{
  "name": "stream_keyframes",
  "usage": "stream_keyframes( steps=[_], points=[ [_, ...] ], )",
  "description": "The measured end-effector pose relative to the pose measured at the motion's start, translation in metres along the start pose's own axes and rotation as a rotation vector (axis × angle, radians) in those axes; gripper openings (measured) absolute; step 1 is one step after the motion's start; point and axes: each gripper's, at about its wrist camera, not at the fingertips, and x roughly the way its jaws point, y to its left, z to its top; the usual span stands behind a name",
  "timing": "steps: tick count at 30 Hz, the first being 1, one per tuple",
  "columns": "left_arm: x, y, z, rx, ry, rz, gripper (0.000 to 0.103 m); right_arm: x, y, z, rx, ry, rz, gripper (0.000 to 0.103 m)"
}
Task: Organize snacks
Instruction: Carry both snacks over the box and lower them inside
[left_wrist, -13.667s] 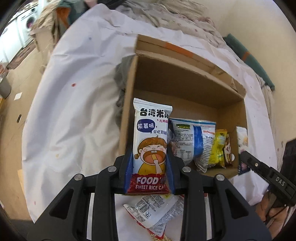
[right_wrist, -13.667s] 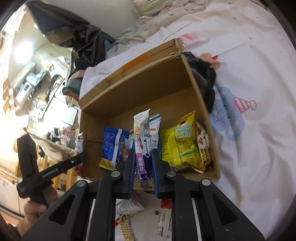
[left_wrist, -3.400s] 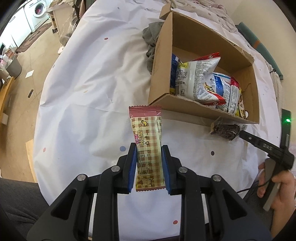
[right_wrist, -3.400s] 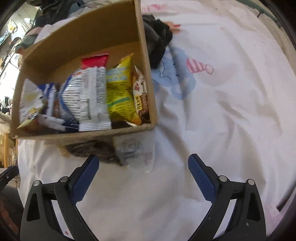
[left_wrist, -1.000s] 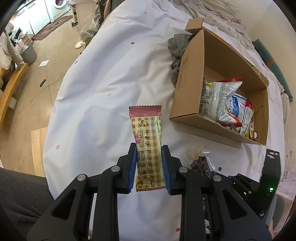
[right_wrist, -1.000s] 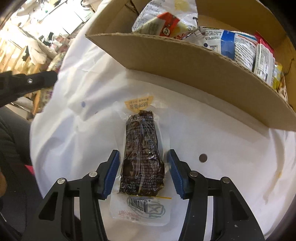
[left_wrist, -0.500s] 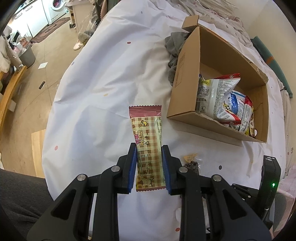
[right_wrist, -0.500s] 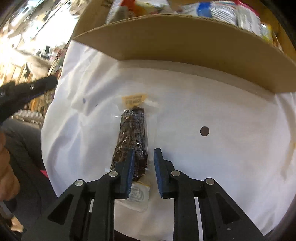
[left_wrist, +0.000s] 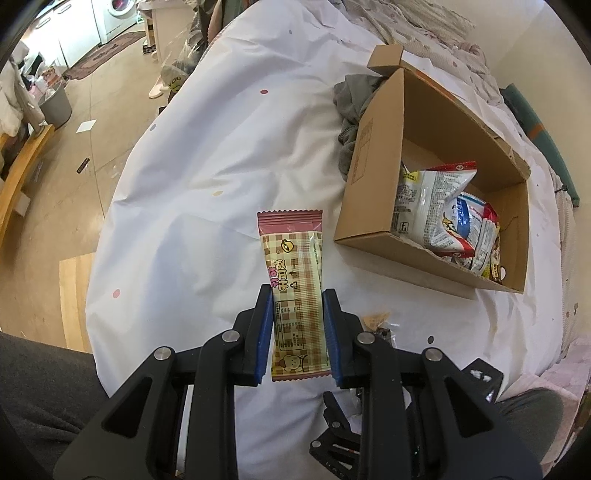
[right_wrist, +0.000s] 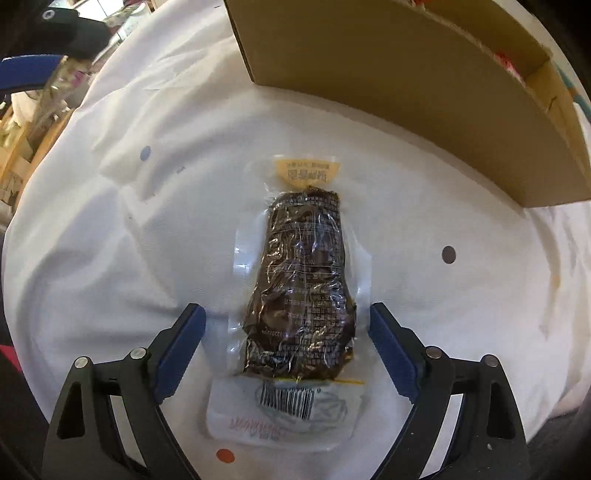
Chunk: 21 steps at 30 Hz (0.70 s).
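- On the white bed sheet (right_wrist: 110, 229), just short of the cardboard box (right_wrist: 424, 92), a vacuum-sealed dark snack pack (right_wrist: 301, 280) lies flat, its yellow label end toward the box wall and its barcode end toward the camera.
- Its long axis runs straight away from the right claw (right_wrist: 288, 347), in line with the fingers, so the two blue pads (right_wrist: 181, 343) stand one on each long side of it.
- The right claw's jaws are opening and stand wide; the pack is between them, but neither pad presses on it, with bare sheet showing on both sides.
- Left claw (left_wrist: 297, 328) is clamped on a pink checked wafer bar (left_wrist: 295, 288), held upright by its lower half above the sheet, to the left of the box.
- In the left wrist view the box (left_wrist: 373, 147) is open at the top and already holds several snack bags (left_wrist: 439, 206) leaning together at its right side.
- Judged from this, the right hand is much the nearer to the dark pack, and needs only to close across its narrow width; the box opening lies directly beyond, over the near wall.
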Motion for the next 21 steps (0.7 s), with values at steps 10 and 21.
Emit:
stream_keyframes(
  steps=[10,21],
  points=[
    [-0.004,-0.004,0.000,0.012,-0.014,-0.006,0.023,-0.032,-0.061,-0.004,0.128,-0.027,0.268,0.061],
    [-0.004,-0.011,0.003,0.043,-0.022,-0.004,0.023,-0.099,-0.127,-0.011,0.194,-0.157,0.475,0.061]
  ],
)
